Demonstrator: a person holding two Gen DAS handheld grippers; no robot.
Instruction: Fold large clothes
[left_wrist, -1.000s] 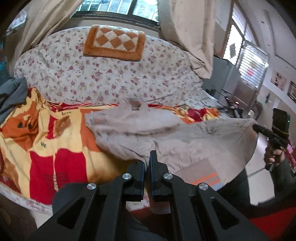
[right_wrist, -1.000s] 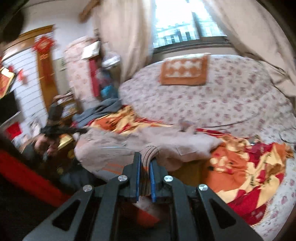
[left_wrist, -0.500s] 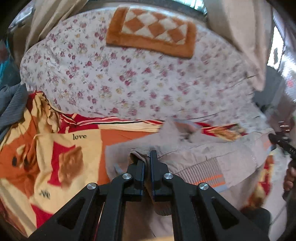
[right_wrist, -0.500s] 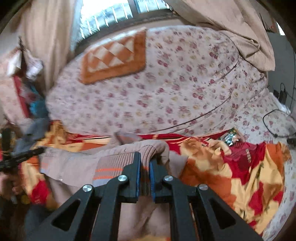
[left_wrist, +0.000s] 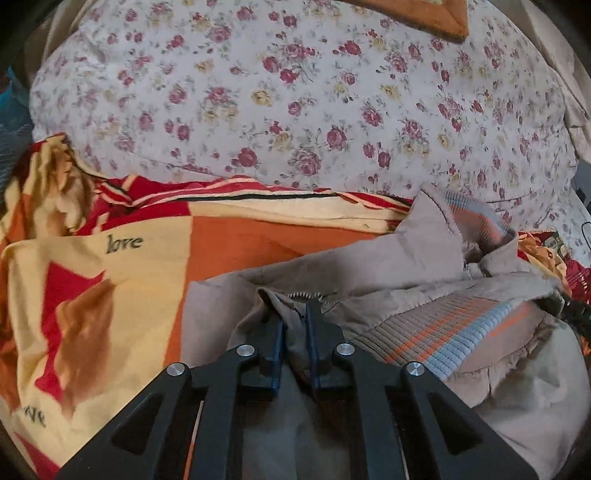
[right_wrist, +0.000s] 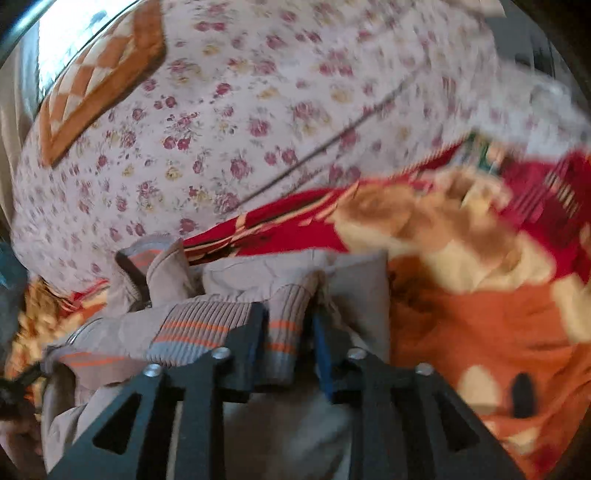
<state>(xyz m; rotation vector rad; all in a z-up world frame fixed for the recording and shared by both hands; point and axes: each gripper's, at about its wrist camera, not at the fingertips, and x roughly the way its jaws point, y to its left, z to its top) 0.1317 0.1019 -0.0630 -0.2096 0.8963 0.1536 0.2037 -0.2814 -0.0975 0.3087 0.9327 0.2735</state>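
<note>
- Left tongs (left_wrist: 294, 334) are parting, beige jacket (left_wrist: 369, 280) fabric by the zipper between the pads.
- Right tongs (right_wrist: 286, 338) are opening; the jacket's striped ribbed hem (right_wrist: 284, 325) sits between them.
- The jacket lies folded on the orange-red blanket (left_wrist: 110, 280), floral bedding (left_wrist: 295, 92) beyond.

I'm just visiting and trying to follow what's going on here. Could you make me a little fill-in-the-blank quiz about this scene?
1. The beige jacket lies on a blanket printed with the word ____.
2. The jacket's ribbed hem is striped blue and ____.
3. Behind the blanket, the pale cover is patterned with small ____.
4. The right gripper, jaws opening, has the jacket's ribbed ____ between them.

Missing words: love; orange; flowers; cuff
</note>
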